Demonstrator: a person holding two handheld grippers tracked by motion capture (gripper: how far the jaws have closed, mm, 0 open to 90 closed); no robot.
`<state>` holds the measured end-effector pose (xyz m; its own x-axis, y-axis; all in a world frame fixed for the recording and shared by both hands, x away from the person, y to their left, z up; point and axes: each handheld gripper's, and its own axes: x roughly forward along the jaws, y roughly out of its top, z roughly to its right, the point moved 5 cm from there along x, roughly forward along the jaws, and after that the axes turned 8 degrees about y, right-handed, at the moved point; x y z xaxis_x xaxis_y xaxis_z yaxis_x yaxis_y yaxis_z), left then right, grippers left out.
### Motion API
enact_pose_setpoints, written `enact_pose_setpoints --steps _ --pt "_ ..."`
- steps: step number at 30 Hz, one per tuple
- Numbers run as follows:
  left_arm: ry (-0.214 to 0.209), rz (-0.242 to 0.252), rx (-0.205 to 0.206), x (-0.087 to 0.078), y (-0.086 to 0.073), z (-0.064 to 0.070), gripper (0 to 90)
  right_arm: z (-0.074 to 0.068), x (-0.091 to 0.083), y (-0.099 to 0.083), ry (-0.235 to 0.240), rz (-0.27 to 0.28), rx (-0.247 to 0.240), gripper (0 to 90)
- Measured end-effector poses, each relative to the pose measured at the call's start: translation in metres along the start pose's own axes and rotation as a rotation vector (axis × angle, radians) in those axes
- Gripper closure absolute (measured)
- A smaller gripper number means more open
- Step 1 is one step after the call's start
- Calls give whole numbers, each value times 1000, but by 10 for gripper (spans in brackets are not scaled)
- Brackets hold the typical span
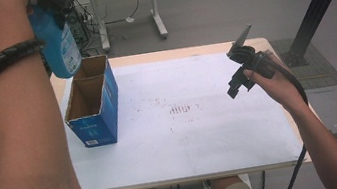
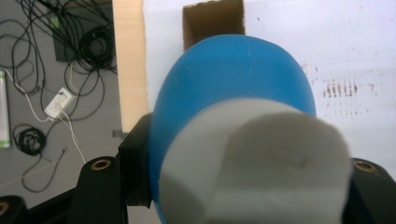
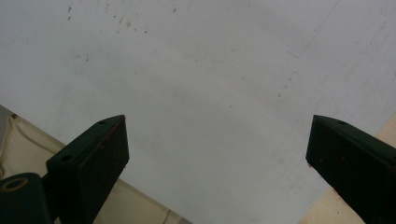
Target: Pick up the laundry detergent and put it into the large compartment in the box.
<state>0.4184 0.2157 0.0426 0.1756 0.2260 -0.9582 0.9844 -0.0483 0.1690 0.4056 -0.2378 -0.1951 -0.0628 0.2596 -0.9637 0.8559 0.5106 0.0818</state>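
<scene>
A blue bottle [image 1: 62,47] with a white cap [image 2: 254,158] hangs base-down over the open blue cardboard box [image 1: 91,106]. My left gripper [image 1: 53,3] is shut on it near the cap, high above the table's far left. In the left gripper view the bottle [image 2: 233,74] covers most of the box's brown opening [image 2: 212,21] below it. My right gripper [image 1: 238,85] hovers over the right side of the white table top [image 1: 202,130]. Its jaws stand wide apart in the right gripper view [image 3: 217,144] with nothing between them.
The box stands at the table's left, near the far edge. A faint reddish stain [image 1: 181,108] marks the middle of the mat. Behind the table are another desk's legs [image 1: 157,15] and a black post [image 1: 317,6]; cables [image 2: 60,70] lie on the floor at the left.
</scene>
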Motion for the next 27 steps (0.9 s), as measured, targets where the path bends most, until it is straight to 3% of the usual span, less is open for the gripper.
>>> enact_pose_setpoints --steps 9,27 --pt "-17 9 -62 -1 -1 -7 374 1 3 0 6 -2 -1 61" --pt "-22 11 -84 5 1 -7 374 3 2 -1 3 0 0 61"
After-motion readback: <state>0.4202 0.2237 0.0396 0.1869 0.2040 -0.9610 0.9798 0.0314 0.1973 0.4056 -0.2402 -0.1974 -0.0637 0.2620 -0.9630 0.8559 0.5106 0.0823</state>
